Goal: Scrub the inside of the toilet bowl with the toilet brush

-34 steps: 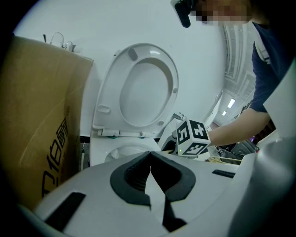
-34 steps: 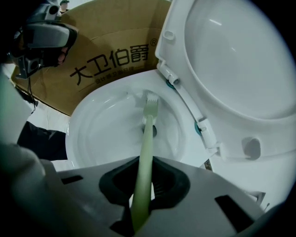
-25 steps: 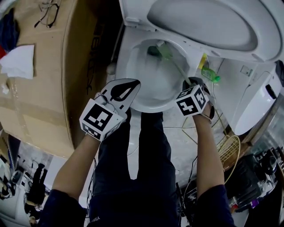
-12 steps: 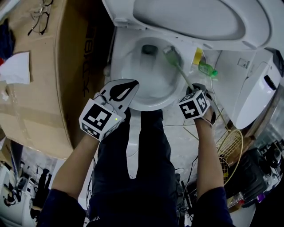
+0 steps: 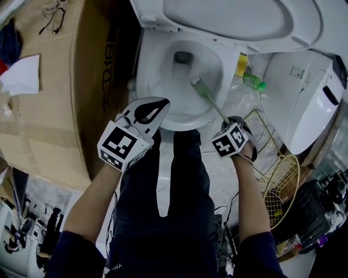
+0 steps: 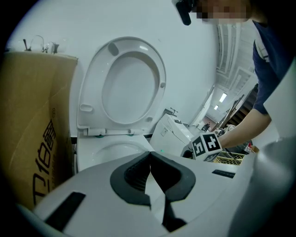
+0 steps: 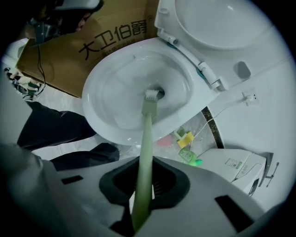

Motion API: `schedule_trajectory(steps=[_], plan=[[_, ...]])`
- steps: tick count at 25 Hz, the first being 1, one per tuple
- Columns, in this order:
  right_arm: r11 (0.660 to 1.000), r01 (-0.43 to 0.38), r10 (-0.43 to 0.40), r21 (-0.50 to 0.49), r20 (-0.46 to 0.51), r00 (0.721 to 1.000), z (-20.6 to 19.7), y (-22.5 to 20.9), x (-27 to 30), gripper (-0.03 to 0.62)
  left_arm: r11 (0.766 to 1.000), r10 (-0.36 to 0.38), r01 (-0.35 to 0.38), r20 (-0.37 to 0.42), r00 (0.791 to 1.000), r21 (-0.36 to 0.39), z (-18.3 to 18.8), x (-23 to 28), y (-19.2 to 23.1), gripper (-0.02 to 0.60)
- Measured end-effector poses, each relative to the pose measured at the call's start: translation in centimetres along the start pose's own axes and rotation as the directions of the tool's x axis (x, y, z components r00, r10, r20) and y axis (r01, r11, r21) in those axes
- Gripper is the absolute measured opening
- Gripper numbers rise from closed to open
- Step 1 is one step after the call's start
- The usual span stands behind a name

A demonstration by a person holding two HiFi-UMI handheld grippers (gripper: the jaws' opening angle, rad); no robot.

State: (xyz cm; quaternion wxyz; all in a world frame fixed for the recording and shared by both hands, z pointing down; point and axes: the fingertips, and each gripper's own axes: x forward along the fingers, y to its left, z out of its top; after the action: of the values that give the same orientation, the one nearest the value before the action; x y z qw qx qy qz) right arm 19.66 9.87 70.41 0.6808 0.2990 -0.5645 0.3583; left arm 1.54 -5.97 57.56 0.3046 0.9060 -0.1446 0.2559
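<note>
The white toilet bowl (image 5: 157, 95) stands open with its seat and lid (image 5: 228, 16) raised. A pale green toilet brush (image 5: 205, 95) reaches into the bowl, its head over the right inner wall near the drain hole (image 5: 182, 56). My right gripper (image 5: 228, 120) is shut on the brush handle (image 7: 144, 157) just outside the bowl's front right rim. In the right gripper view the brush head (image 7: 151, 95) sits beside the drain. My left gripper (image 5: 149, 111) hovers over the bowl's front left rim (image 6: 106, 150), jaws closed together with nothing between them (image 6: 150, 183).
A large cardboard box (image 5: 49, 92) stands left of the toilet, with glasses (image 5: 51, 13) on top. Right of the bowl lie a green bottle (image 5: 253, 82), a yellow item (image 5: 241, 66), a second white toilet unit (image 5: 304, 103) and a wire basket (image 5: 277, 184). The person's legs (image 5: 174, 206) stand in front.
The right gripper has pulled back toward the person and slightly left, drawing the brush head from the bowl's far right wall toward the nearer right side. The left gripper has stayed put.
</note>
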Motion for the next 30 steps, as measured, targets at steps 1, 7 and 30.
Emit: schedule_trajectory(steps=[1,7,30], plan=[[1.000,-0.013,0.013,-0.004,-0.004,1.000,-0.4,0.9,0.1,0.046,1.000,0.000,0.000,0.000,1.000,0.001,-0.1,-0.1,-0.2,0.031],[0.996,-0.086,0.085,-0.024,-0.003,0.996,-1.4,5.9,1.0,0.046,1.000,0.008,-0.008,-0.003,1.000,-0.003,-1.0,-1.1,-1.1,0.031],[0.981,-0.194,0.185,0.015,0.227,0.956,8.3,11.0,-0.2,0.048,0.997,0.073,-0.072,0.013,0.997,-0.009,-2.0,-3.6,-1.0,0.031]])
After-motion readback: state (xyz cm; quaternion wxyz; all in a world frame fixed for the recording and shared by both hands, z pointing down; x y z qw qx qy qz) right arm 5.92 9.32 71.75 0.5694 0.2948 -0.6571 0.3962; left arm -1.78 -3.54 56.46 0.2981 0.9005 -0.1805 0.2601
